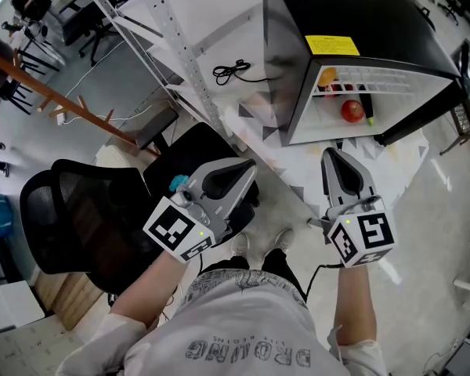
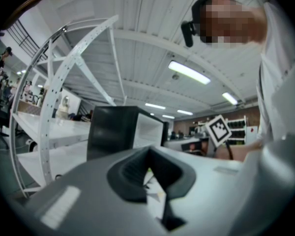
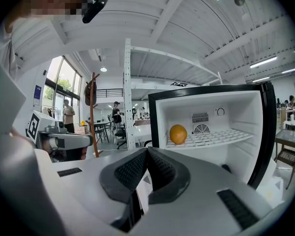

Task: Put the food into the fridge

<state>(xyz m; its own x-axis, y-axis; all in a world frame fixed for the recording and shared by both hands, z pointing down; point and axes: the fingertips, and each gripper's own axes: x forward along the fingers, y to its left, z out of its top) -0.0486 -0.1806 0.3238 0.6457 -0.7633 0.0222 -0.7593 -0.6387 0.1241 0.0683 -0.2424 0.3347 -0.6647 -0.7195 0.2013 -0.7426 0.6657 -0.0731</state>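
Open fridge (image 1: 360,45) on patterned floor (image 1: 294,171) beside shelving (image 1: 180,37).

Surroundings of the white perforated rack (image 1: 180,45)
A coiled black cable (image 1: 233,71) lies on the rack's shelf. A black mesh office chair (image 1: 78,218) stands on the floor below and left of the rack, and a wooden coat stand (image 1: 63,100) slants along its left side.
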